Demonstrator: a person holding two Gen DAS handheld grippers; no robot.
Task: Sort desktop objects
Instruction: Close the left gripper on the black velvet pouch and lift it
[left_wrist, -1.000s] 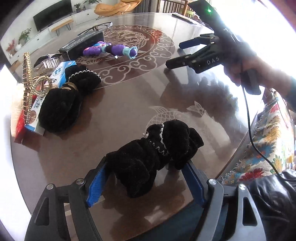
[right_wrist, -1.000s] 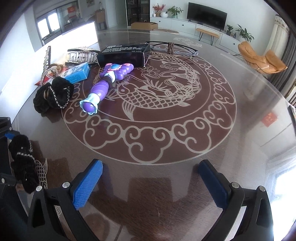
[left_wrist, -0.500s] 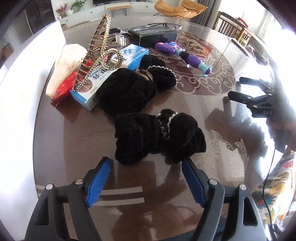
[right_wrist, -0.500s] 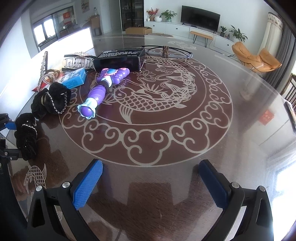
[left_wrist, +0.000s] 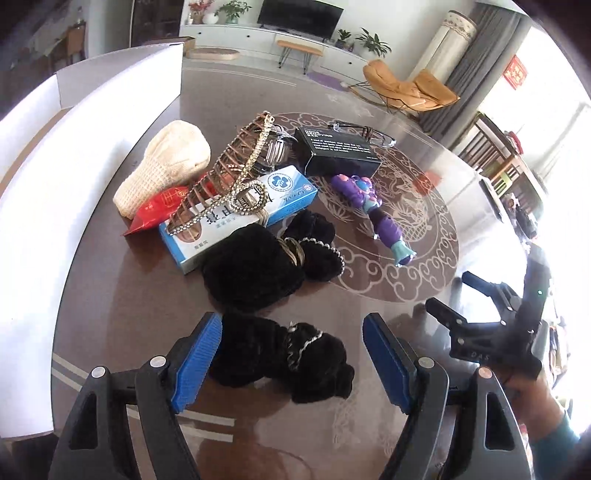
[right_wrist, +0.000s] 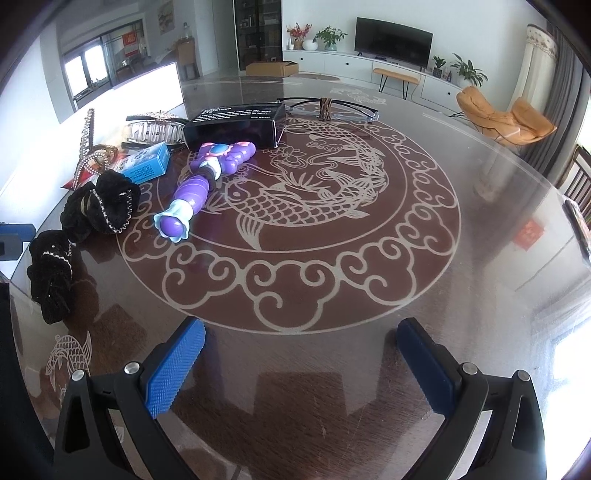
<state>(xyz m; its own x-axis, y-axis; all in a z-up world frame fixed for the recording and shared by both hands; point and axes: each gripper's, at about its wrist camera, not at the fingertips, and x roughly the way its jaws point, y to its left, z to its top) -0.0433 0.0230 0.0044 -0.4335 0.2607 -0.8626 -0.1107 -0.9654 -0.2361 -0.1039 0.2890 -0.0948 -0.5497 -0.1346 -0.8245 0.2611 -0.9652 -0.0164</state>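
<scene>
My left gripper (left_wrist: 291, 354) is open, its blue pads either side of a black velvet scrunchie (left_wrist: 284, 360) with a silver trim that lies on the table; the left pad is close to it. It also shows in the right wrist view (right_wrist: 50, 275). A second black scrunchie (left_wrist: 273, 260) lies just beyond. A purple toy wand (right_wrist: 203, 181), blue medicine box (left_wrist: 240, 218), black box (right_wrist: 236, 123), gold hair clip (left_wrist: 229, 173) and glasses (right_wrist: 332, 107) lie further on. My right gripper (right_wrist: 299, 369) is open and empty over bare table.
A cream knitted item (left_wrist: 166, 166) and red packet (left_wrist: 159, 210) lie left of the blue box. A white open box wall (left_wrist: 66, 147) runs along the table's left edge. The round patterned table (right_wrist: 369, 277) has bare surface at centre and right.
My left gripper has let go of the scrunchie, swung left toward the pile and moved forward so the scrunchie lies between its open pads. The right gripper barely moved.
</scene>
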